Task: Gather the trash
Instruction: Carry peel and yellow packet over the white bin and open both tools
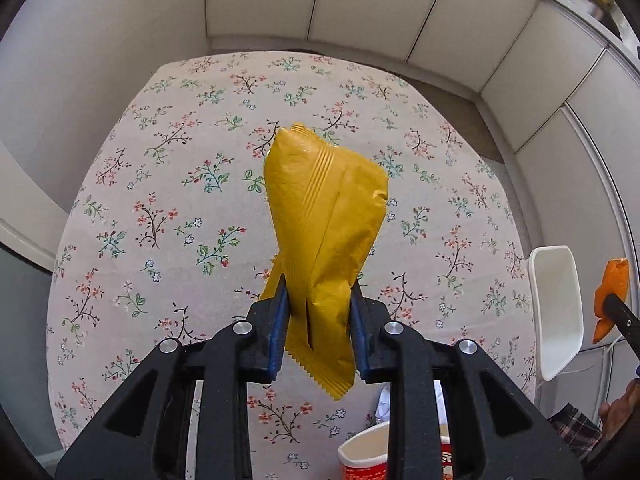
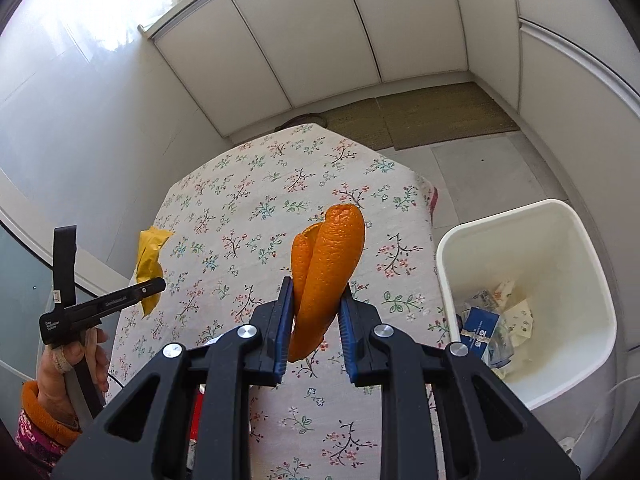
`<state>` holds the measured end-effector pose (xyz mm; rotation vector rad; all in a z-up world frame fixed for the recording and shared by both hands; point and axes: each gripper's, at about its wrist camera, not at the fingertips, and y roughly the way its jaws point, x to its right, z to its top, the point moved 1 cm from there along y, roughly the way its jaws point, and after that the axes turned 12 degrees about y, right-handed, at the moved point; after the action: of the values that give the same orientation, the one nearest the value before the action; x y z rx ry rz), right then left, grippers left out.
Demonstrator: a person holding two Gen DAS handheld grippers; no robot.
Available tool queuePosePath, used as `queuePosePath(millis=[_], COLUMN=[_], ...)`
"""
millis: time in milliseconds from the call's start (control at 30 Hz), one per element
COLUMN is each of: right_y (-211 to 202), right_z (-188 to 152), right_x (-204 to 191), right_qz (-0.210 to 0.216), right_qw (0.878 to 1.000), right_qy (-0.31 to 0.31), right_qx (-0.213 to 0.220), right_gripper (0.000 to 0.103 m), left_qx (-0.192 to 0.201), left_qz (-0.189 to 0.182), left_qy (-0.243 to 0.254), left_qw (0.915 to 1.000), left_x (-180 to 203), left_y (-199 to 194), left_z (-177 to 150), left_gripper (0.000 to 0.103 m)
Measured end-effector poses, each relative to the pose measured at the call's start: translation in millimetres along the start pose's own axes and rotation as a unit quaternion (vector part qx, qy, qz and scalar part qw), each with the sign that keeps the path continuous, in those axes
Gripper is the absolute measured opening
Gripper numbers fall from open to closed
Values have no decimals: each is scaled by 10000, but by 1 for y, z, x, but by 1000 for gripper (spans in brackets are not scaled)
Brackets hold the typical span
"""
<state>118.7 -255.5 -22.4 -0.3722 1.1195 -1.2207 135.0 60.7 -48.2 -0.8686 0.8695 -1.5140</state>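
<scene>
Yellow crinkly plastic snack wrapper (image 1: 324, 216) is pinched low in the left gripper (image 1: 318, 320), above the floral tablecloth (image 1: 160, 200); light, limp, slippery.

Right view: right gripper (image 2: 314, 312) is clamped on curled orange peel (image 2: 326, 264); soft, tearable. White plastic bin (image 2: 532, 216) at 3 o'clock.

- You are looking at a desk (image 2: 280, 208) under a cloth printed with small flowers.
- Behind it you see white cabinet doors (image 2: 320, 32), lit brightly from the upper left.
- On the pale tiled floor (image 2: 480, 168) lies a brown woven mat (image 2: 420, 116) along the cabinets.
</scene>
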Motion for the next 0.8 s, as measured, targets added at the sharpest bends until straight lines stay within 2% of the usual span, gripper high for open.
queuePosePath(millis=[100, 433, 633, 800], right_y=[-7, -38, -63, -71], right_z=[3, 11, 16, 20], right_x=[10, 48, 77, 106], right_qz=[-56, -445, -1252, -1831], right_qw=[9999, 9962, 9823, 9689], right_qy=[90, 273, 159, 129], right_qx=[129, 701, 1382, 1661], right_gripper=[21, 21, 22, 24], left_qx=[226, 675, 828, 1003], left_qz=[176, 28, -204, -405], left_qy=[61, 39, 108, 248], left_qw=[9996, 9977, 9963, 9938], left_x=[16, 66, 99, 134], left_y=[-6, -17, -21, -27], left_z=[-1, -12, -16, -16], left_gripper=[26, 26, 26, 26])
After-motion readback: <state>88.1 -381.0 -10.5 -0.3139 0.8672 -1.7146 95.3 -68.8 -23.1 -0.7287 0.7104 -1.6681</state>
